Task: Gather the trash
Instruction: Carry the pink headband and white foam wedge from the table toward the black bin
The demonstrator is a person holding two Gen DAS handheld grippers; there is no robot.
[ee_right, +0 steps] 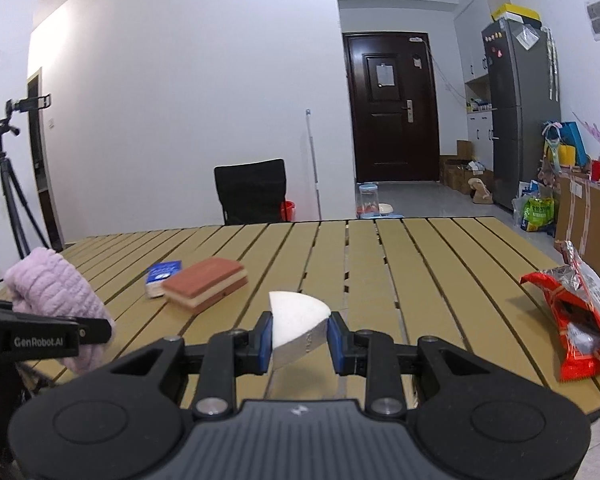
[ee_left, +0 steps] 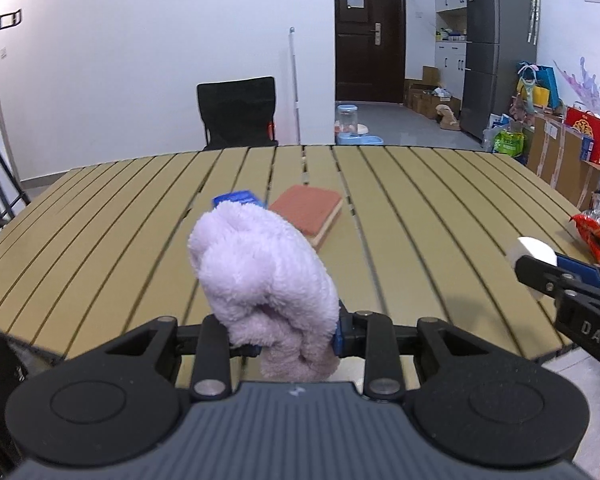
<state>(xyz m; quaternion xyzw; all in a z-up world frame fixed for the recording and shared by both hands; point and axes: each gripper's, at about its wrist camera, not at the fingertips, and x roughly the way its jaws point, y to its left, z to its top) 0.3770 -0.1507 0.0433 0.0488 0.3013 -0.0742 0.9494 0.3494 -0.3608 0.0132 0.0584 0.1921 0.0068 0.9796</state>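
My left gripper (ee_left: 290, 336) is shut on a fluffy pale purple cloth (ee_left: 260, 268), which bulges up over its fingers and hides the tips. My right gripper (ee_right: 300, 340) is shut on a white wedge-shaped piece (ee_right: 298, 320), with the blue pads (ee_right: 265, 338) pressing both its sides. Both grippers hang over the near edge of the tan slatted table (ee_right: 420, 260). In the right wrist view, the cloth (ee_right: 52, 284) shows at the far left. A torn red snack wrapper (ee_right: 576, 320) lies on the table at the right. A red-brown sponge (ee_right: 206, 284) and a blue tissue pack (ee_right: 162, 276) lie mid-table.
A black chair (ee_right: 252, 190) stands behind the table's far edge. A tripod with a camera (ee_right: 4, 184) stands at the left. Cardboard boxes (ee_left: 560, 160), bags and a grey fridge (ee_right: 524, 112) line the right wall. A mop handle (ee_right: 314, 164) leans by the dark door.
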